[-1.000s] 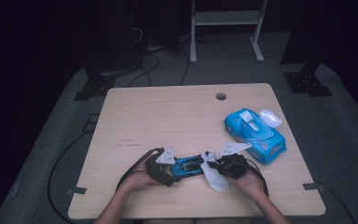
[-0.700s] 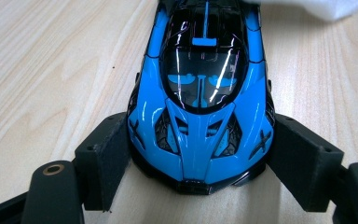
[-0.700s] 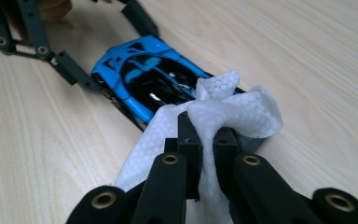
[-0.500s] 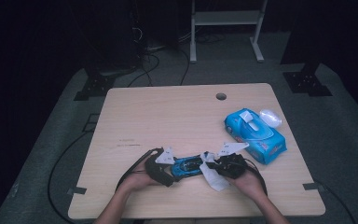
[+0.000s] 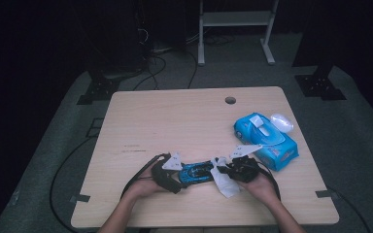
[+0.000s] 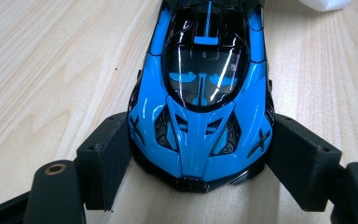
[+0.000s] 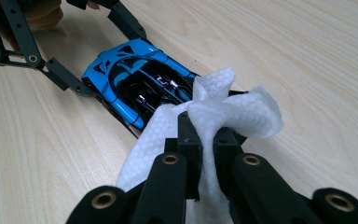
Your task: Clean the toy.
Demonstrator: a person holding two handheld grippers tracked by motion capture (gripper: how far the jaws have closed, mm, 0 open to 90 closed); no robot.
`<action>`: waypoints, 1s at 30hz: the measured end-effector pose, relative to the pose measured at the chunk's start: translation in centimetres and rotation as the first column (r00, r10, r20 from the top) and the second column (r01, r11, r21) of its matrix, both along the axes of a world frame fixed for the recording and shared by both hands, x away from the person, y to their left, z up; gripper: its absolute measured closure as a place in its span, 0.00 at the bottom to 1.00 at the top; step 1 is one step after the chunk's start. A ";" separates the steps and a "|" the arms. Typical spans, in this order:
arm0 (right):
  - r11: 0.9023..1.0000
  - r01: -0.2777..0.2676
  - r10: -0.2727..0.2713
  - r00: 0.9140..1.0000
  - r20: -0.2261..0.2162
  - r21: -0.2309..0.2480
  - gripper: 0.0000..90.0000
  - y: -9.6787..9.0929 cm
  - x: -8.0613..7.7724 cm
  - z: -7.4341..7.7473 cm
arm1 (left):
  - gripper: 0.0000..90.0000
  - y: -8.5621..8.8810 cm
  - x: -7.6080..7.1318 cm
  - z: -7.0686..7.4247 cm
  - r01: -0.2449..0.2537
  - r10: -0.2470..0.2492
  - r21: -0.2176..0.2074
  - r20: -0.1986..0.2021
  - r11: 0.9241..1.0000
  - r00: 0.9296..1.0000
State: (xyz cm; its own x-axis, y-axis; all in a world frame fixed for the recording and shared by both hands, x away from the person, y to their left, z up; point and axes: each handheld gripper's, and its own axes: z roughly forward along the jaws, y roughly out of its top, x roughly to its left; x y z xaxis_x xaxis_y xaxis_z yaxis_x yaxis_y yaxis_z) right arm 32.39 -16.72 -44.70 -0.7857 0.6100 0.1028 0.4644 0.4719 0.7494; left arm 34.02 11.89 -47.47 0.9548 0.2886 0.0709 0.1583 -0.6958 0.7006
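Wiping was judged underway: the toy car (image 6: pixel 200 102) was clamped at its nose by the left gripper (image 6: pixel 198 179), its rear met by the wipe (image 7: pixel 214 116) pinched in the right gripper (image 7: pixel 200 140).

Left gripper (image 5: pixel 171 171) jaws spread; right gripper (image 5: pixel 240 169) jaws clamped.

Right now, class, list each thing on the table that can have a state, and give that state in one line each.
Blue toy car: upright on the table, clamped at its nose by the left gripper.
White wipe: crumpled, pinched in the right gripper, touching the car's rear.
Blue wipes pack: lid flipped open, a wipe poking out.
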 end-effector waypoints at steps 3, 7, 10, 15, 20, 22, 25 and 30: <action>1.000 -0.004 0.004 1.000 0.000 0.003 0.95 0.1 0.0 -0.1 | 0.28 0.0 0.0 0.0 0.000 0.000 0.002 0.001 1.000 1.000; 0.999 -0.008 0.008 1.000 -0.015 0.032 0.95 0.1 -0.2 -0.1 | 0.28 0.1 0.0 0.0 0.002 -0.002 0.003 0.000 1.000 1.000; 0.999 -0.014 0.015 1.000 -0.024 0.047 0.95 0.0 -0.3 -0.2 | 0.28 0.1 0.1 0.0 0.004 -0.004 0.005 0.001 1.000 1.000; 0.998 -0.020 0.022 0.999 -0.029 0.053 0.95 0.2 -0.1 -0.5 | 0.28 0.2 0.1 0.1 -0.002 0.002 0.008 0.004 1.000 1.000; 0.999 -0.019 0.020 0.999 -0.026 0.049 0.95 0.3 -0.2 -0.5 | 0.28 0.2 0.1 0.1 -0.006 0.006 0.009 0.004 1.000 1.000; 0.999 -0.030 0.031 0.999 -0.018 0.031 0.95 0.3 -0.3 -0.3 | 0.28 0.2 0.1 0.1 -0.005 0.005 0.010 0.003 1.000 1.000; 0.999 -0.034 0.035 0.999 -0.027 0.027 0.95 0.2 -0.4 0.0 | 0.28 0.3 0.2 0.1 -0.002 0.002 0.009 -0.002 1.000 1.000; 0.999 0.001 -0.002 1.000 0.004 0.041 0.95 1.3 0.2 0.2 | 0.28 0.3 0.2 0.1 0.000 0.000 0.010 -0.003 1.000 1.000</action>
State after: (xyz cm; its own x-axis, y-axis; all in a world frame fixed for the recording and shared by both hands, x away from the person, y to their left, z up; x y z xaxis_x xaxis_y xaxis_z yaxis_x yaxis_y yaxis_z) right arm 32.62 -15.39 -44.52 -0.7852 0.6066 0.1247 0.4623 0.4401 0.7698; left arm 34.23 12.21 -47.37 0.9551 0.2876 0.0713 0.1600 -0.7030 0.6930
